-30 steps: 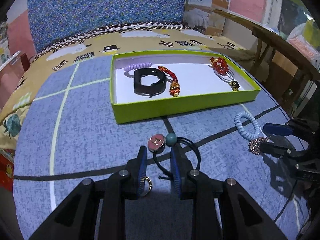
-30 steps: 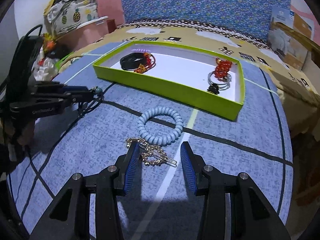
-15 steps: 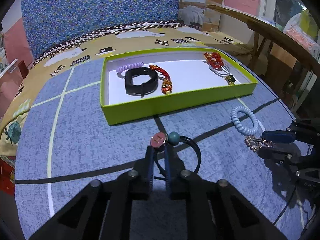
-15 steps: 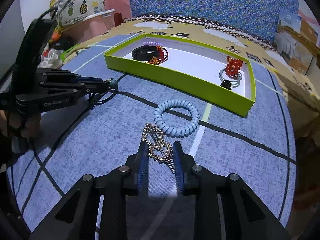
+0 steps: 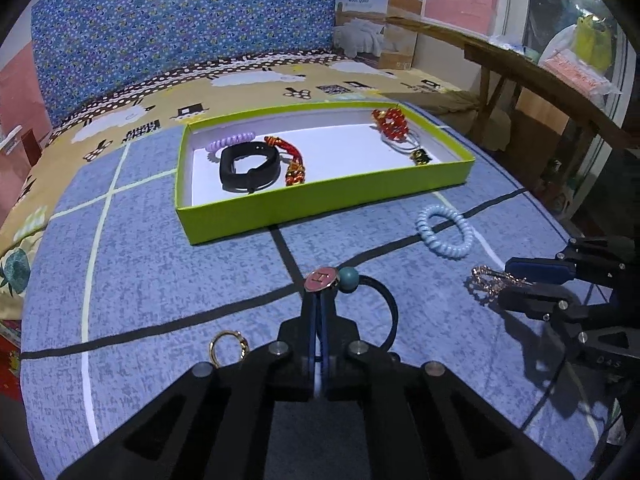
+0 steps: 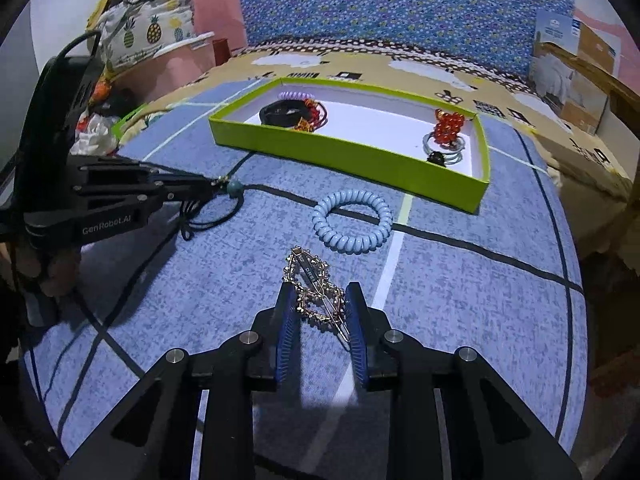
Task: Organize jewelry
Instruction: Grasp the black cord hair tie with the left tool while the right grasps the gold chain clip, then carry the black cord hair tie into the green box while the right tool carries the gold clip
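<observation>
left gripper point(image 5: 319, 300): fingers pressed together on the black cord of the hair tie point(image 5: 390, 312); pink disc charm and teal bead sit right at the fingertips, the cord loop hangs off to the right side.
right gripper point(image 6: 320, 312): pads closed in on the gold hair clip point(image 6: 316, 292), touching it on both sides; front half of the clip sticks out past the tips. Whether it's lifted or on the cloth, can't tell.
tray point(image 5: 320, 208): green rim, white floor, open top, sits ahead of both grippers. Near wall is the edge to get over; its front left corner is closest to the left gripper.
tray contents, left end: black band point(image 5: 248, 166), purple coil tie point(image 5: 230, 145) behind it, red tassel charm point(image 5: 292, 160) just beside the band.
tray contents, right end: red bead bracelet point(image 6: 450, 124) on a silver ring stack, small dark charm near the front right corner.
open floor: the middle of the tray between the two clusters is bare white.
blue coil tie point(image 6: 352, 220): flat on the blue cloth, between the right gripper and the tray's near wall, apart from both.
gold ring point(image 5: 229, 347): on the cloth just left of the left gripper's body, not touching.
cloth point(image 6: 480, 300): blue with dark and pale lines; bare stretch right of the clip.
</observation>
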Demonstrator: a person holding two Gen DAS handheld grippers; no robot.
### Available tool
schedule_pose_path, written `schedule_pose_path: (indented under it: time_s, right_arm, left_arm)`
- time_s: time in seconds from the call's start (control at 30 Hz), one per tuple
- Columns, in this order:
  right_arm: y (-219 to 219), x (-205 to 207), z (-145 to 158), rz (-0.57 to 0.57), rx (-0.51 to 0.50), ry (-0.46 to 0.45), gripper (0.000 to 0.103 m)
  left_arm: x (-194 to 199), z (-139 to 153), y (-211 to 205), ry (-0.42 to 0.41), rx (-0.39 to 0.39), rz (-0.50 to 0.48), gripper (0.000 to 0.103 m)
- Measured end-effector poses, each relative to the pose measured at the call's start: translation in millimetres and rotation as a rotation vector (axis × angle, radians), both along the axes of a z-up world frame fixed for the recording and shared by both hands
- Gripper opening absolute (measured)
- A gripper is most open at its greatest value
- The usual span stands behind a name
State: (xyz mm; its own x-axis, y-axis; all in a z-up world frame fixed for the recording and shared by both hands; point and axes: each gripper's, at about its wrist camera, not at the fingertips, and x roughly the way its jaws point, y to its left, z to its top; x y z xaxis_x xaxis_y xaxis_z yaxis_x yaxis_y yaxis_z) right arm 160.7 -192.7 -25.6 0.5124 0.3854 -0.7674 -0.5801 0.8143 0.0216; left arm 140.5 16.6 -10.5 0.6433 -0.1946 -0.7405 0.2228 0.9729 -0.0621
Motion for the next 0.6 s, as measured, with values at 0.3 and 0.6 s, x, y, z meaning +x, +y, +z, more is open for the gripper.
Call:
schedule_pose_path:
  time_s: [0.3, 0.6]
  right_arm:
    - [-8, -9, 13, -0.050, 0.051, -0.031, 0.026]
    - [-13, -13, 28, -0.076, 0.076, -0.073, 0.026]
  left_arm:
    - [-21, 19, 4, -0.047, -0.046, -0.003, 0.002]
    - [-31, 39, 2, -0.098, -0.053, -0.014, 0.002]
